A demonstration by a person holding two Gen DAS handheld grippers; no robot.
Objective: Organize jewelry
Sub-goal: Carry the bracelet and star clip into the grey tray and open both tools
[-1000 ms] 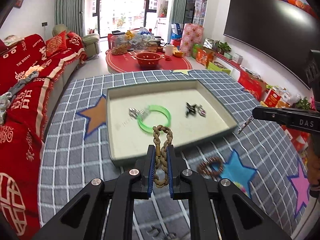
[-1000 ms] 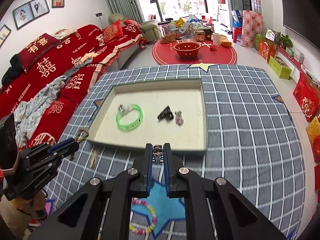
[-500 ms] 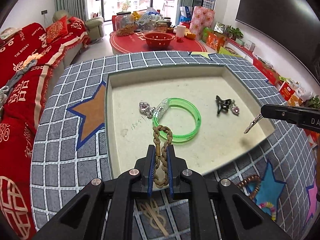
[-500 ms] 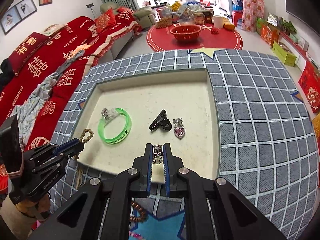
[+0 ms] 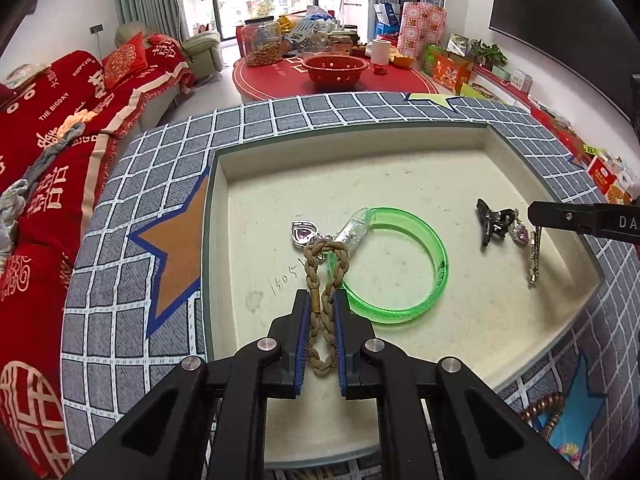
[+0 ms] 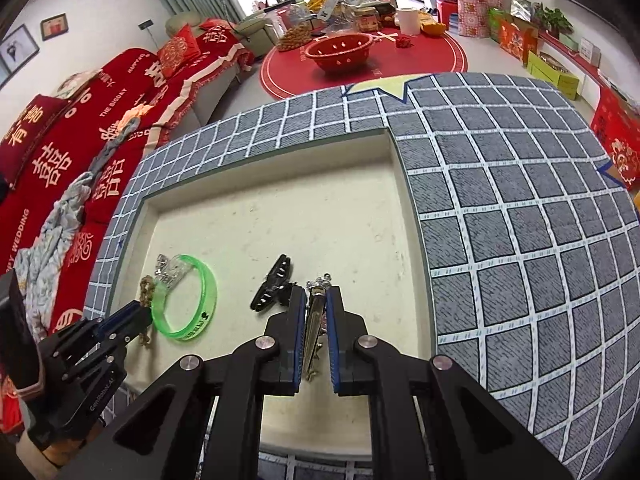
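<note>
A cream tray (image 5: 209,240) lies on the checked cloth. In it are a green bangle (image 5: 438,256), a silver heart pendant (image 5: 303,234) and a black hair claw (image 5: 490,220) with a pink heart charm (image 5: 522,235) beside it. My left gripper (image 5: 320,300) is shut on a braided brown bracelet (image 5: 323,276), whose loop hangs over the bangle's left edge. My right gripper (image 6: 316,294) is shut on a slim silver clip (image 6: 313,328), low over the tray (image 6: 412,216) just right of the hair claw (image 6: 272,284). The left wrist view shows that clip (image 5: 534,256) dangling.
A brown beaded bracelet (image 5: 540,408) and a colourful bead bracelet (image 5: 568,450) lie on the cloth near the tray's front right corner. A red sofa (image 5: 48,152) runs along the left. A round red table (image 6: 360,64) with a red bowl stands beyond the far edge.
Both grippers have come forward and down over the tray, each still holding its piece. The tray and its contents now fill much more of both views.
</note>
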